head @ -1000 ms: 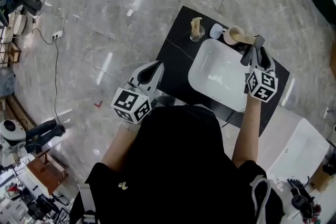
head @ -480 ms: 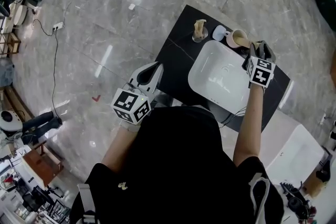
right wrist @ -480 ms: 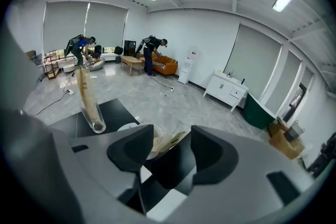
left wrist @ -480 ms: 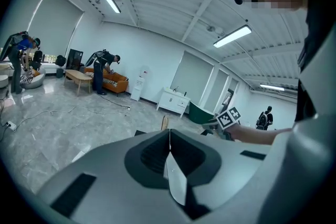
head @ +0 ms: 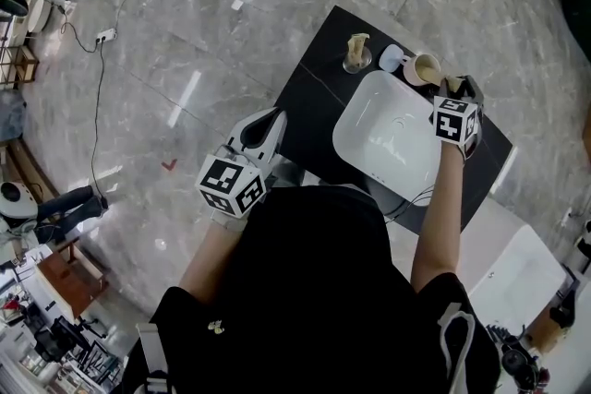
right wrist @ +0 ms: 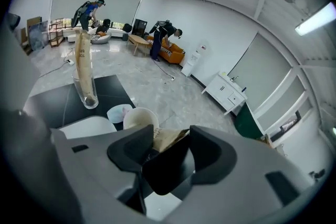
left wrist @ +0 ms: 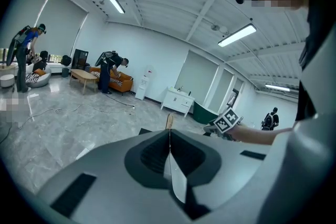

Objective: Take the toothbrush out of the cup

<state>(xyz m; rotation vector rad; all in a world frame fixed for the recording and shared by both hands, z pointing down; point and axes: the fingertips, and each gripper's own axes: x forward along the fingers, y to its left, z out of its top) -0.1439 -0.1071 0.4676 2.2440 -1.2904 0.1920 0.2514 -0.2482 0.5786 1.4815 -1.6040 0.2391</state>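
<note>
A beige cup (head: 427,67) (right wrist: 137,117) stands on the black table (head: 312,89) behind the white basin (head: 388,143). Left of it a clear glass (head: 355,58) (right wrist: 86,89) holds an upright wooden toothbrush (right wrist: 80,57). My right gripper (head: 458,86) (right wrist: 173,145) sits low just right of the cup, jaws spread wide. A tan paper-like piece (right wrist: 164,139) lies between their tips beside the cup, and the pads do not press on it. My left gripper (head: 275,117) (left wrist: 169,136) hangs shut and empty off the table's left edge.
A small white and blue item (head: 391,58) (right wrist: 119,112) lies between glass and cup. A second white basin (head: 517,281) sits at the lower right. Cables and a power strip (head: 102,36) lie on the floor at left. People stand far off in the room.
My right gripper has sunk lower beside the cup, rolled, and its jaws have spread wide. The left gripper has stayed where it was.
</note>
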